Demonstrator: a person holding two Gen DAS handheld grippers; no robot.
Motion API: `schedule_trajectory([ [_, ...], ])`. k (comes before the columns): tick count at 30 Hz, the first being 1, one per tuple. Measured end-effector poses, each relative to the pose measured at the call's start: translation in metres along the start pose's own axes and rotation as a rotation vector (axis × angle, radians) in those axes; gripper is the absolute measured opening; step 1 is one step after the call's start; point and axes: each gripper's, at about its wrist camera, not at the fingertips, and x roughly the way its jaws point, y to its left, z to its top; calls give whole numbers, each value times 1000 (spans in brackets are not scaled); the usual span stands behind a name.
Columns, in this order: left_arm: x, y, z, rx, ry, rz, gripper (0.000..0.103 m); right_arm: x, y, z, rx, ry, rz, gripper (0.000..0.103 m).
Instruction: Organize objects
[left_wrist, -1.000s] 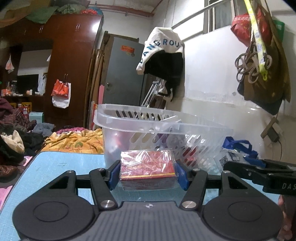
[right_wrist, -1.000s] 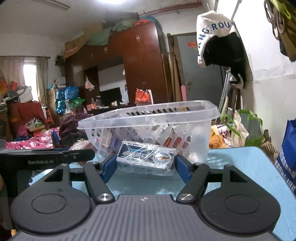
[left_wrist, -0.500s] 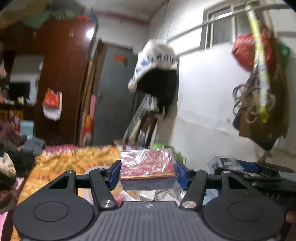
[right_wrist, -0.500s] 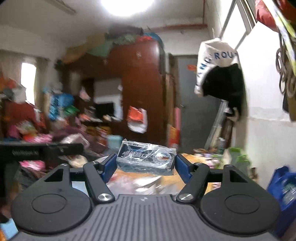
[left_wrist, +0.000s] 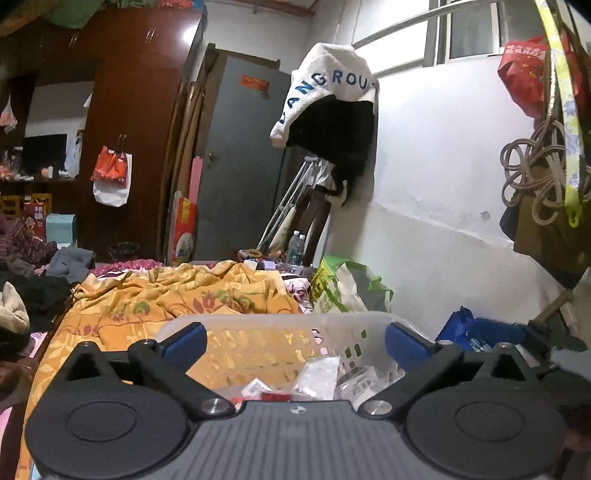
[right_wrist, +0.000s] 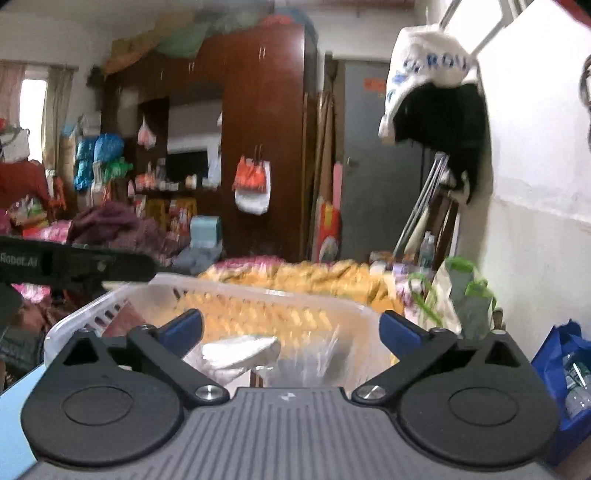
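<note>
Both grippers hover over a clear slotted plastic basket (left_wrist: 280, 318) (right_wrist: 258, 293). My left gripper (left_wrist: 295, 343) has its jaws opening wide, with nothing between the blue pads. Below it in the basket lie clear and white packets (left_wrist: 317, 373) and a sliver of the red packet (left_wrist: 275, 397). My right gripper (right_wrist: 293, 330) is also opening, and its pads are bare. Under it a silvery wrapped packet (right_wrist: 240, 350) shows blurred inside the basket. The left gripper's black body (right_wrist: 74, 263) appears at the left edge of the right wrist view.
An orange patterned blanket (left_wrist: 166, 295) covers a bed behind the basket. A green and white bag (left_wrist: 343, 284) and a blue bag (right_wrist: 569, 365) stand by the white wall on the right. A blue table top (right_wrist: 14, 413) shows at lower left.
Both grippers rose from the table to above the basket. The left let go of the red packet and the right let go of the silvery packet; both jaws now stand wide.
</note>
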Motion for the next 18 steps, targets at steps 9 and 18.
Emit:
schedule_trajectory([
  [9,-48,-3,-31,72,-53,35,103,-50,2,-17,-23,-24,14,103],
  [18,-81,-20,-52,115,-62,23,103,-78,17,-34,-55,-7,42,103],
])
